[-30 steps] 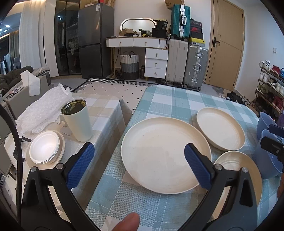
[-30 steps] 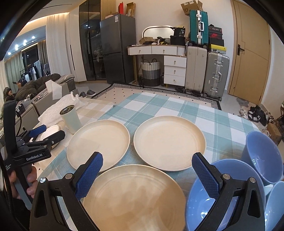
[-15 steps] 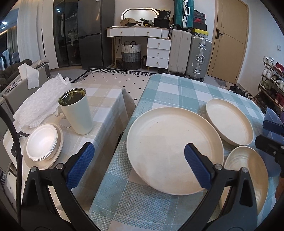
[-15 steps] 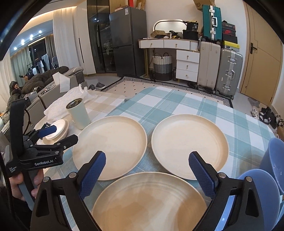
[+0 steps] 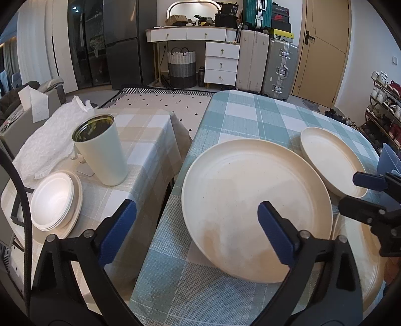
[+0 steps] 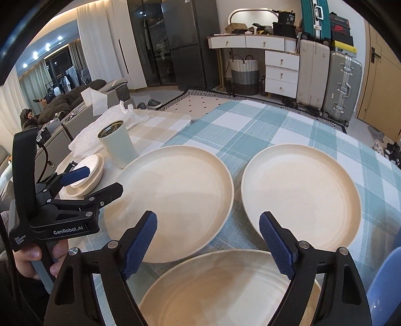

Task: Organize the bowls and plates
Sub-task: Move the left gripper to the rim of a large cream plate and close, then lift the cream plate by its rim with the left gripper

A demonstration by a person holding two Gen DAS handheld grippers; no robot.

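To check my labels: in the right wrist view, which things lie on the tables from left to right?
Left gripper → stack of white bowls → white tumbler → left cream plate → right cream plate → blue bowl.

Cream plates (image 6: 170,198), teal-and-white checked tablecloth (image 6: 275,125), blue bowl (image 6: 386,283), beige-checked cloth (image 5: 147,130)

White walls; wooden door (image 5: 323,50) at right. Dark fridge (image 5: 120,42) stands beside a white dresser (image 5: 220,62) with an arched mirror (image 5: 193,5) above. Woven basket (image 5: 181,66) under the dresser; suitcases (image 5: 268,65) line the wall. Tiled floor, spotted rug (image 5: 160,100). Shoe rack (image 5: 383,107) far right. Sofa (image 6: 72,102) and curtains (image 6: 100,42) at left; ceiling spotlights (image 6: 41,47) lit.
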